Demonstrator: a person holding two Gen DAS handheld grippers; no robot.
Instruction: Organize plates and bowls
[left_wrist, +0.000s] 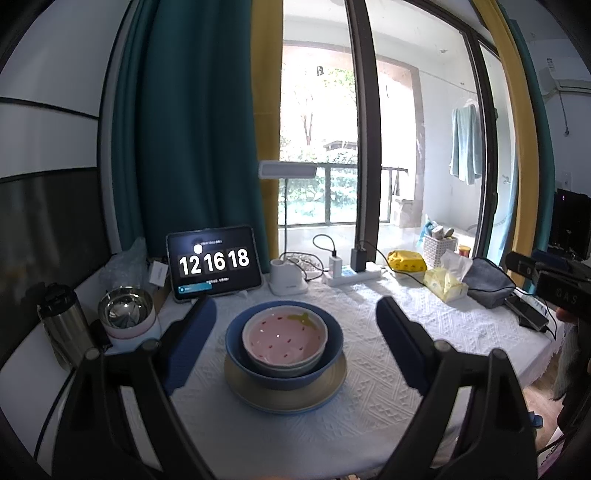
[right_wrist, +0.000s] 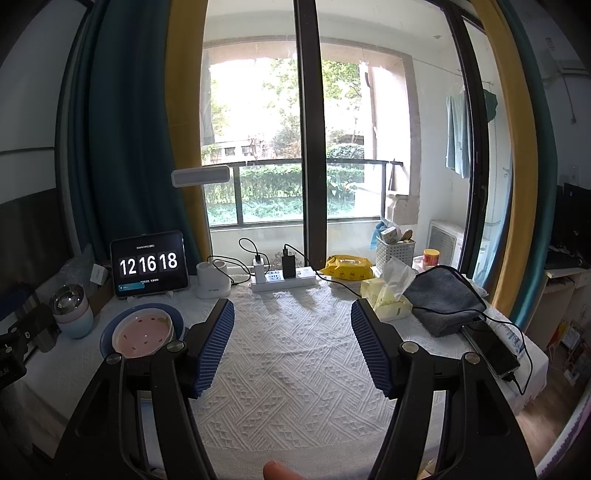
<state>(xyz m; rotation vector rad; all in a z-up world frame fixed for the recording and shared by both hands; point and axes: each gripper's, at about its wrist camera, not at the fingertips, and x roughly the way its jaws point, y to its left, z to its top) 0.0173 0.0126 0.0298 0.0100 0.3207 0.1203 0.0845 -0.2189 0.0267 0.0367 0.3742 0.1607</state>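
Note:
A pink strawberry-pattern bowl (left_wrist: 284, 338) sits nested in a blue bowl (left_wrist: 236, 350), which stands on a beige plate (left_wrist: 332, 387) with a blue rim, on the white tablecloth (left_wrist: 406, 354). My left gripper (left_wrist: 295, 314) is open and empty, its fingers either side of the stack and above it. My right gripper (right_wrist: 292, 317) is open and empty over bare cloth, to the right of the stack. The pink bowl (right_wrist: 142, 332) and blue bowl (right_wrist: 177, 315) show at left in the right wrist view.
Stacked cups with a steel bowl (left_wrist: 125, 314) and a steel flask (left_wrist: 62, 321) stand at left. A tablet clock (left_wrist: 214, 262), lamp base (left_wrist: 286, 280), power strip (left_wrist: 351, 275), tissue box (left_wrist: 445, 284), grey pouch (left_wrist: 487, 282) and phone (right_wrist: 489, 349) line the back and right.

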